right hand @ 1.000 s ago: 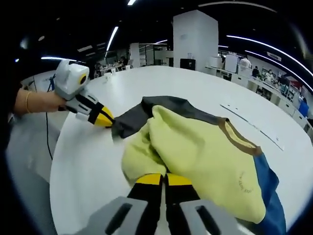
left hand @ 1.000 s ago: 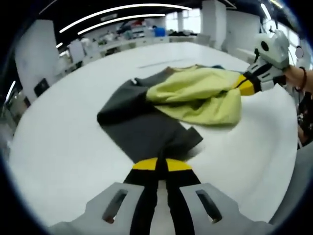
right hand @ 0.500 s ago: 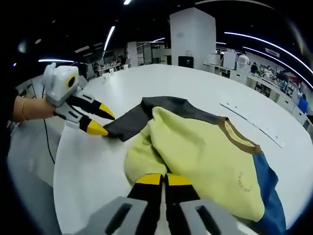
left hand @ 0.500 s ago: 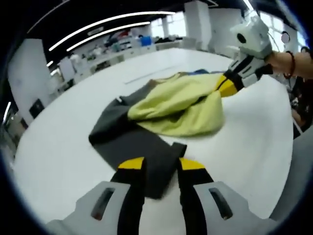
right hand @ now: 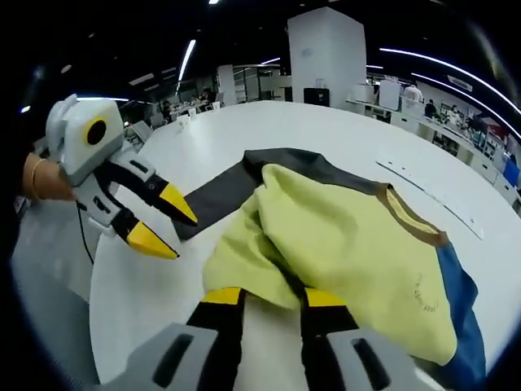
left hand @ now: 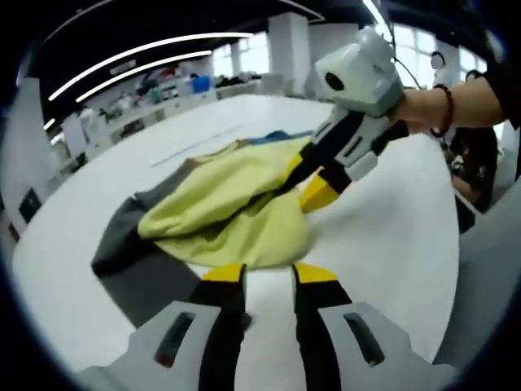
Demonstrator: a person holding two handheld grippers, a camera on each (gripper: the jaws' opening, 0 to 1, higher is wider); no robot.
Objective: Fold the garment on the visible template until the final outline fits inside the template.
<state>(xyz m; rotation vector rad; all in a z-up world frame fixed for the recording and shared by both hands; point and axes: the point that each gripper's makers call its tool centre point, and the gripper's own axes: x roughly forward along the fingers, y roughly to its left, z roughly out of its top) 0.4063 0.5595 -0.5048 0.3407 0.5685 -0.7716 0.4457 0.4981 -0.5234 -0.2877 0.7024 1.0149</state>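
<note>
Both grippers apart, garment loose on the table.

The garment (right hand: 350, 236), yellow with a dark grey sleeve and blue edge, lies bunched on the white table (right hand: 326, 134). The left gripper (left hand: 263, 277) has its jaws spread, holding nothing, just short of the yellow fold. The right gripper (right hand: 264, 297) likewise gapes at the cloth's near edge, with nothing between its jaws.

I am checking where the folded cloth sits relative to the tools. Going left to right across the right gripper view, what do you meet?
Left tool, open, over the white table → dark grey sleeve → yellow body of the garment → brown collar → blue part.
</note>
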